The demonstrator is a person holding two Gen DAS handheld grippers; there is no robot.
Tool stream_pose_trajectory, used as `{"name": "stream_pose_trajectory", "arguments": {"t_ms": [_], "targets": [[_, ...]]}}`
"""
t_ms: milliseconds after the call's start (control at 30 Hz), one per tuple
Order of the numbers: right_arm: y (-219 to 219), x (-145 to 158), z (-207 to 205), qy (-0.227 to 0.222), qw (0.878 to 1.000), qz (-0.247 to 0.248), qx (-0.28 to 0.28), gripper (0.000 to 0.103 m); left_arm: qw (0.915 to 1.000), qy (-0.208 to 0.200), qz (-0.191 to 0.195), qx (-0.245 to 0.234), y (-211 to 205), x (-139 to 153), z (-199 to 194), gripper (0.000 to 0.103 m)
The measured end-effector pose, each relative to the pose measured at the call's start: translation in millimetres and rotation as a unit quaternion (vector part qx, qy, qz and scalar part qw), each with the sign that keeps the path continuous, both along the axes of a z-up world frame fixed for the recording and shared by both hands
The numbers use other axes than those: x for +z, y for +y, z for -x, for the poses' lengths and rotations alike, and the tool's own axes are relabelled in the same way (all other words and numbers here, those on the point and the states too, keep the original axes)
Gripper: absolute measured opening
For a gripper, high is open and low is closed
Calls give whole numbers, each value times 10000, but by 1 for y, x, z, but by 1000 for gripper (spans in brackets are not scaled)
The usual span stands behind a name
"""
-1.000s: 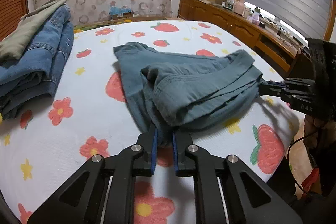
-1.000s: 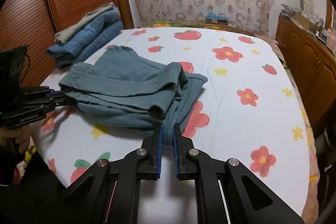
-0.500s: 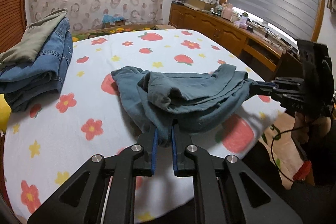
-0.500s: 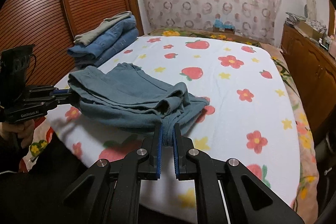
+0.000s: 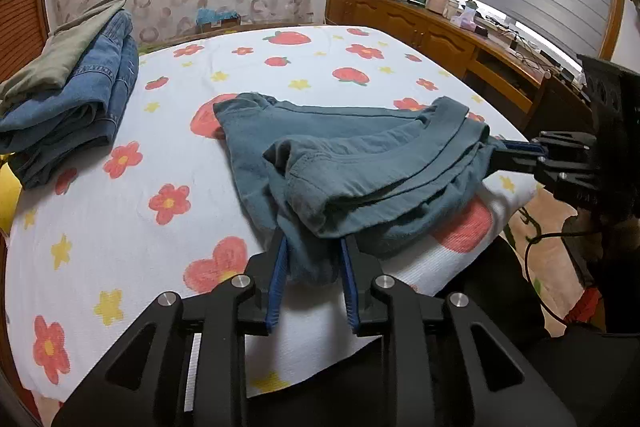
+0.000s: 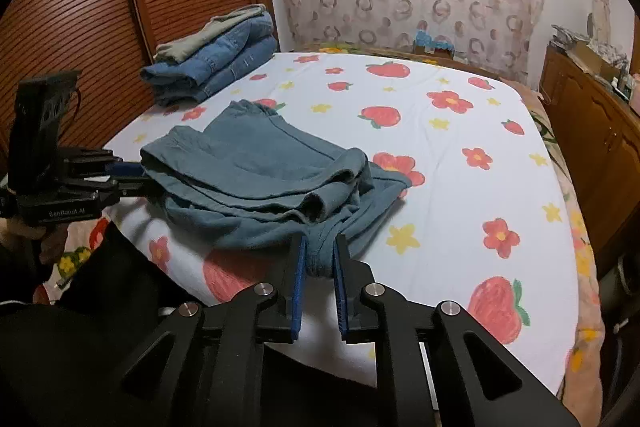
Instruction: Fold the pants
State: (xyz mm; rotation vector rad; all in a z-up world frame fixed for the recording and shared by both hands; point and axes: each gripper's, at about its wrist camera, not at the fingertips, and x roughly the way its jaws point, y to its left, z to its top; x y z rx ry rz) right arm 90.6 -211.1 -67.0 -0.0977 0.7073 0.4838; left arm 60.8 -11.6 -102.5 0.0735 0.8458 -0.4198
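Note:
Teal-grey pants (image 5: 360,163) lie bunched and partly folded near the front edge of the bed; they also show in the right wrist view (image 6: 260,183). My left gripper (image 5: 312,263) has its blue pads spread, with a bunch of the pants' cloth loose between them. My right gripper (image 6: 320,255) has its pads slightly apart around another bunch of cloth. Each gripper shows in the other's view, the right one (image 5: 516,151) at the pants' right end and the left one (image 6: 124,171) at their left end.
The bed has a white sheet (image 5: 120,219) with strawberries and flowers. A stack of folded jeans and olive cloth (image 5: 72,95) lies at the far left, also in the right view (image 6: 216,63). A wooden sideboard (image 5: 440,39) stands right; a slatted wardrobe (image 6: 100,7) stands left.
Both grippers pulled the pants toward the bed's front edge. Their jaws have now parted, the left widely, the right a little, and the cloth lies slack between them.

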Motion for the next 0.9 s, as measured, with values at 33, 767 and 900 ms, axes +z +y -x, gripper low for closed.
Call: {"name": "stream_pose_trajectory", "arguments": {"t_ms": [33,767,900], "targets": [[0,0,0,9,10000,5,1,17,10000,-16,0,0,0,1,1,26],[11,-10,-4,130,9997,164,119,29,10000,-49,-35,40,-3,2,-6,26],[15,-11,-6,110,9994,312,118,29,10000,-40,-41,44,-4,3,-8,26]]}}
